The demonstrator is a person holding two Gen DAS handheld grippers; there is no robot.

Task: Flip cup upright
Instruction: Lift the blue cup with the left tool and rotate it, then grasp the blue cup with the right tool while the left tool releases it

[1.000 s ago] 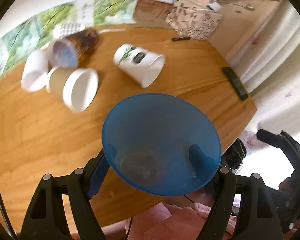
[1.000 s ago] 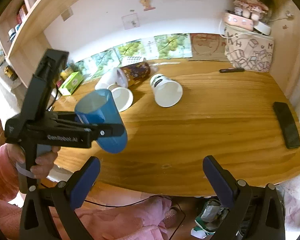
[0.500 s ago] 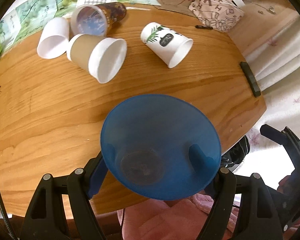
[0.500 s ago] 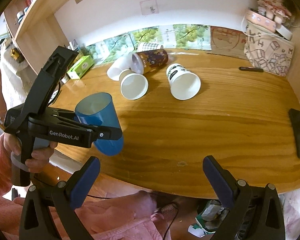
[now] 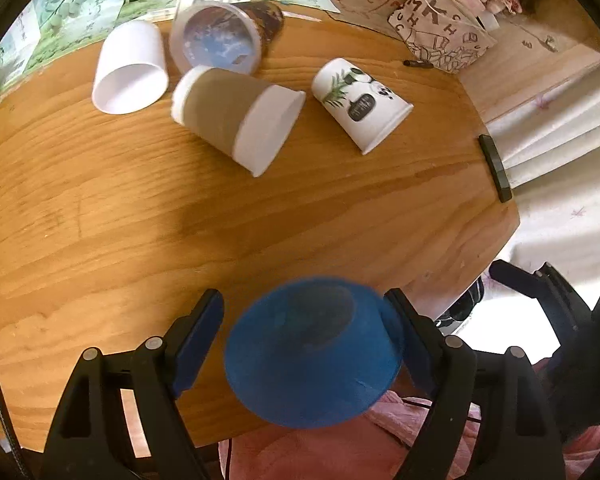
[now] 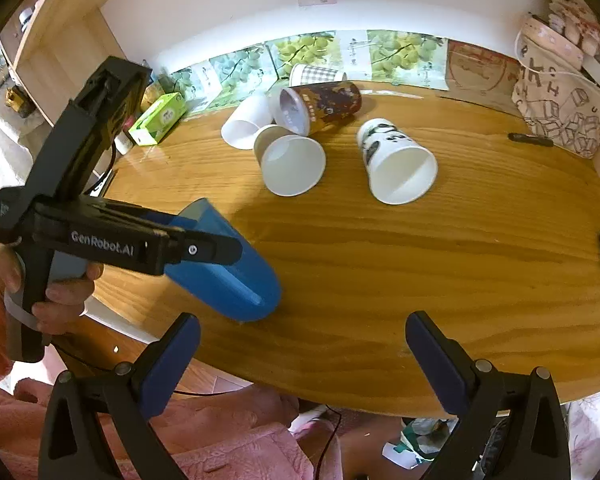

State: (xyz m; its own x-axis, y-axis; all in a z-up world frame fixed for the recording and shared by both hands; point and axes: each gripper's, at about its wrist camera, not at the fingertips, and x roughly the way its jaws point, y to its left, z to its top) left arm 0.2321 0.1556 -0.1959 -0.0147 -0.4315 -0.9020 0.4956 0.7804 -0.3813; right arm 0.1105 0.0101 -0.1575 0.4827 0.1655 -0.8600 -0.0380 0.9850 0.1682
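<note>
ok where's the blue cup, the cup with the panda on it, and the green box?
blue cup (image 6: 228, 280), right wrist view, on its side wall near the base.
panda cup (image 5: 360, 102), left wrist view, on its printed side.
green box (image 6: 160, 118), right wrist view, on its top face.

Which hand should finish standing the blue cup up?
Left. The blue cup sits tilted between the fingers of the left gripper, base near the table; the right gripper is open and empty.
</note>
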